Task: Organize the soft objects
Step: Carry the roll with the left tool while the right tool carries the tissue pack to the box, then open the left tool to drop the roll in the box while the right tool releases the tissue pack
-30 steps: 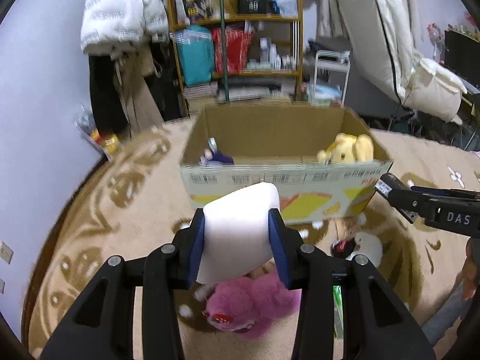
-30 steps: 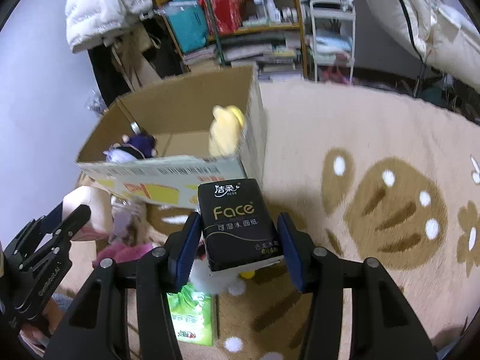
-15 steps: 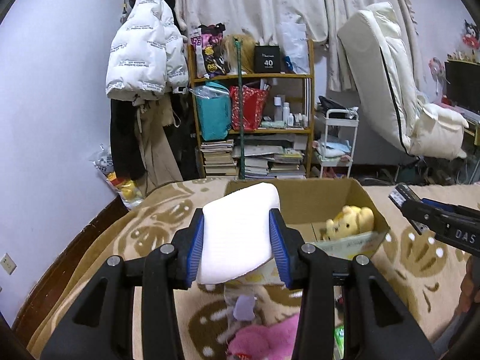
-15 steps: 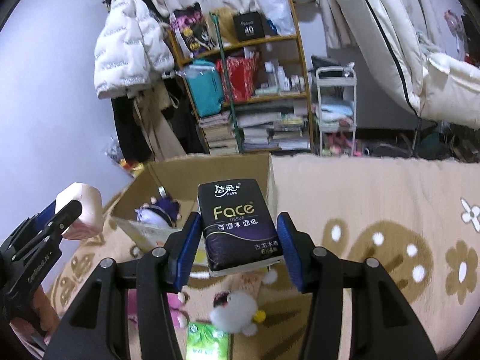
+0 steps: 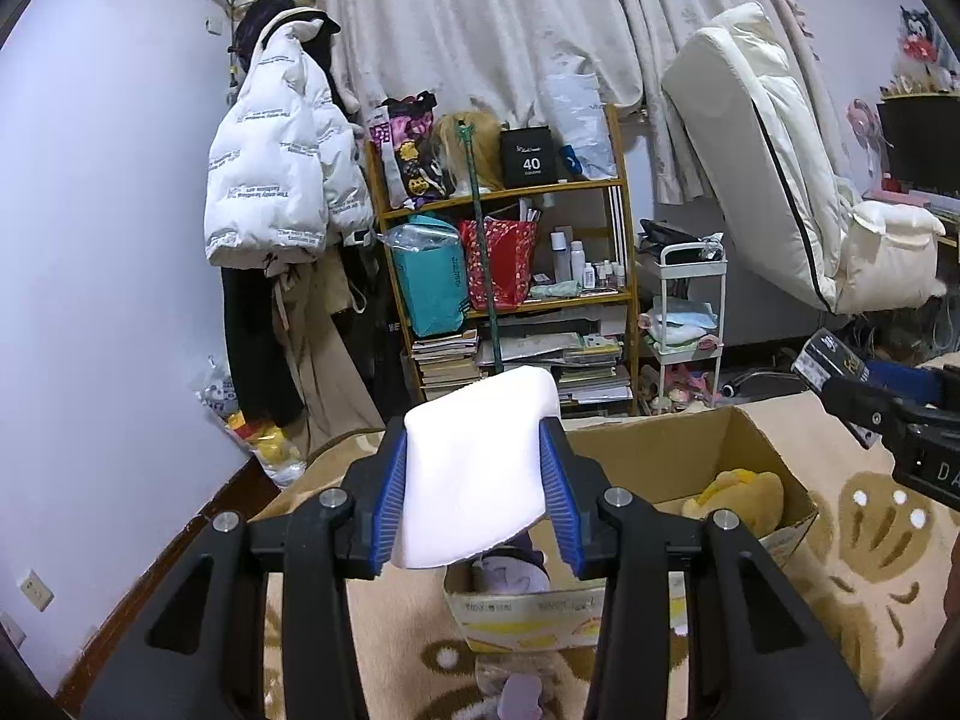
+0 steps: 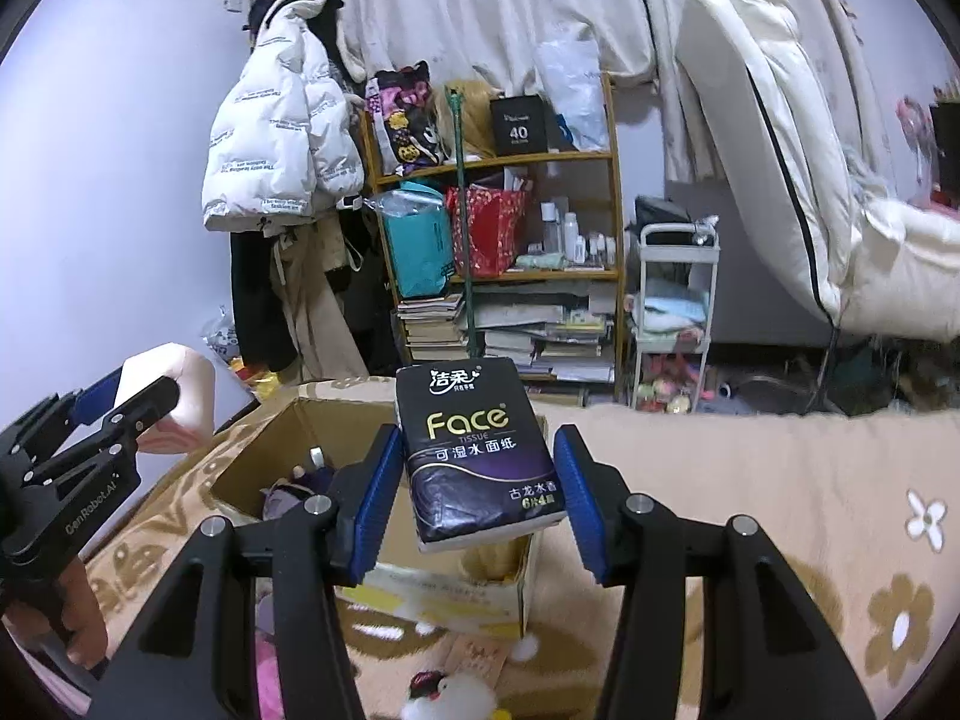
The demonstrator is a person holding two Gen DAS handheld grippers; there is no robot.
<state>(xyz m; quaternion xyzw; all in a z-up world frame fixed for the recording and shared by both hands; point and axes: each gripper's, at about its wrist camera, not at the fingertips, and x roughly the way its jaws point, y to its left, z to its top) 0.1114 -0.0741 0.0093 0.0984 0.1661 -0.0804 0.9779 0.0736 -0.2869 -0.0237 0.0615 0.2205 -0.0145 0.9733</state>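
Left wrist view: white pad (image 5: 477, 474) hides most of the purple toy (image 5: 510, 570) in the box (image 5: 672, 456); lower toy (image 5: 519, 690) cut off by bottom edge. Right wrist view: tissue pack (image 6: 477, 456) covers the box's far wall; white plush (image 6: 450, 699) cut off below.

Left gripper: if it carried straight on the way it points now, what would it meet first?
Probably the open cardboard box. The left gripper, shut on a white foam block, points slightly downward toward the box's opening, likely its far wall, though depth is unclear in this view.

Right gripper (image 6: 480, 492) fingers grip black tissue pack (image 6: 477, 456) above cardboard box (image 6: 264, 456)
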